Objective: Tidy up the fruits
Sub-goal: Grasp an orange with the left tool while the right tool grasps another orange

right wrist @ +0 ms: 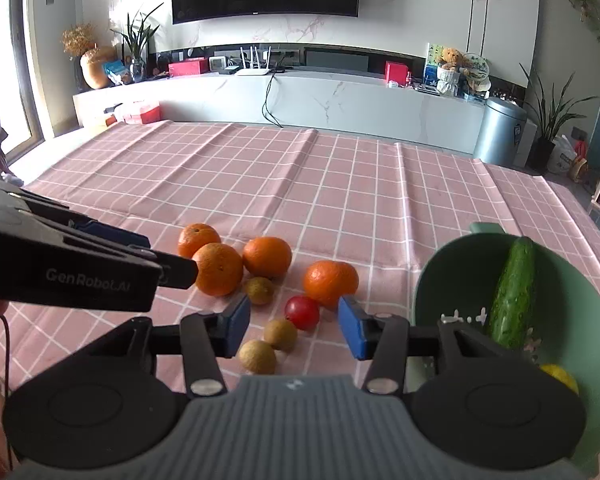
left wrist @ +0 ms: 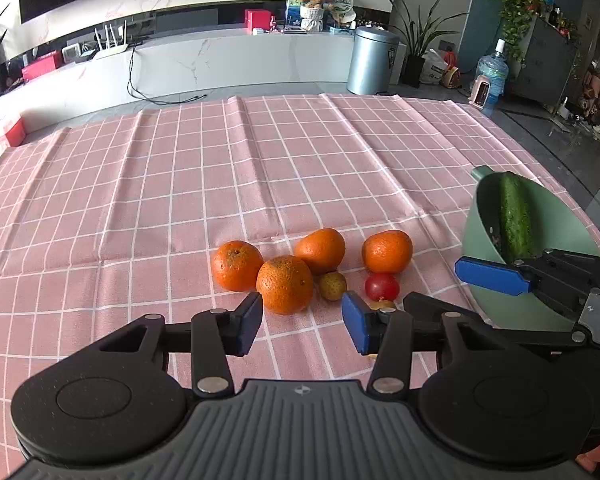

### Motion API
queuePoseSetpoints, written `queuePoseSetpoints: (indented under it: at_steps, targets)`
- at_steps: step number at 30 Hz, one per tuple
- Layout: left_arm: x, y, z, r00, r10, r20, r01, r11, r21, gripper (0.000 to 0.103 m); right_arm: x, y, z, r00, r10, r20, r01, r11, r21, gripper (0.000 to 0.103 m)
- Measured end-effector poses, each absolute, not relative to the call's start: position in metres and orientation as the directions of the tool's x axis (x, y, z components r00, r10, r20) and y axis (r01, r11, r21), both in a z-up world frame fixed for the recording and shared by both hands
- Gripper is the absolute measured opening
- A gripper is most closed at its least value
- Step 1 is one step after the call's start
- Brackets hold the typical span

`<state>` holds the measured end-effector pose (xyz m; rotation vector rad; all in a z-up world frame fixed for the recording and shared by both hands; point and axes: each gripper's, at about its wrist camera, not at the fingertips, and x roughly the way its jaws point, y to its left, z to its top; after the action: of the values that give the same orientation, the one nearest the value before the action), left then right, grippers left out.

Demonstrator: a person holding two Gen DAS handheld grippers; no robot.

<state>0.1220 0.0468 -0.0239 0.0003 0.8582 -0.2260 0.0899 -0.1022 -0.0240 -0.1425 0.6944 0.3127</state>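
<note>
Several oranges lie on the pink checked cloth; the nearest orange [left wrist: 284, 284] sits just beyond my open, empty left gripper [left wrist: 302, 322]. A red tomato [left wrist: 381, 286] and small brown longans [left wrist: 333, 285] lie beside them. In the right wrist view my open, empty right gripper [right wrist: 293, 328] hovers over the tomato [right wrist: 302, 312] and two longans [right wrist: 257, 356], with an orange [right wrist: 330, 282] just beyond. A green bowl [right wrist: 432, 292] at the right holds a cucumber [right wrist: 514, 296] and a yellow fruit [right wrist: 560, 376]. The left gripper's side [right wrist: 80, 264] shows at the left.
The pink checked cloth [left wrist: 180, 184] covers the table. The bowl [left wrist: 480, 224] stands near the table's right edge, with the right gripper's fingers [left wrist: 492, 276] in front of it. Beyond the table are a white TV cabinet, a metal bin [left wrist: 370, 60] and plants.
</note>
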Motion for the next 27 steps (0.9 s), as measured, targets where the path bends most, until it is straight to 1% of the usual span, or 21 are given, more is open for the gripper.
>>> queuePoseSetpoints:
  at_steps: [5, 11, 17, 20, 24, 27]
  targets:
    - [0.146, 0.05, -0.043, 0.599, -0.183, -0.78, 0.14, 0.982, -0.123, 0.055, 0.118, -0.094, -0.035, 0.729, 0.186, -0.658, -0.337, 0.935, -0.109, 0.035]
    - [0.158, 0.049, -0.052, 0.582, -0.171, -0.795, 0.11, 0.985, -0.131, 0.055, 0.141, -0.09, -0.043, 0.732, 0.162, -0.662, -0.356, 0.919, -0.168, 0.035]
    - [0.161, 0.047, -0.056, 0.574, -0.158, -0.803, 0.097, 0.987, -0.125, 0.055, 0.148, -0.087, -0.053, 0.729, 0.146, -0.668, -0.353, 0.917, -0.184, 0.036]
    - [0.164, 0.047, -0.058, 0.569, -0.156, -0.807, 0.089, 0.988, -0.128, 0.054, 0.15, -0.086, -0.055, 0.736, 0.133, -0.663, -0.348, 0.916, -0.202, 0.037]
    - [0.166, 0.046, -0.06, 0.57, -0.154, -0.807, 0.078, 0.988, -0.133, 0.05, 0.15, -0.084, -0.056, 0.744, 0.13, -0.656, -0.35, 0.911, -0.218, 0.037]
    - [0.167, 0.046, -0.06, 0.569, -0.153, -0.808, 0.07, 0.988, -0.138, 0.05, 0.15, -0.084, -0.056, 0.743, 0.133, -0.656, -0.35, 0.913, -0.211, 0.037]
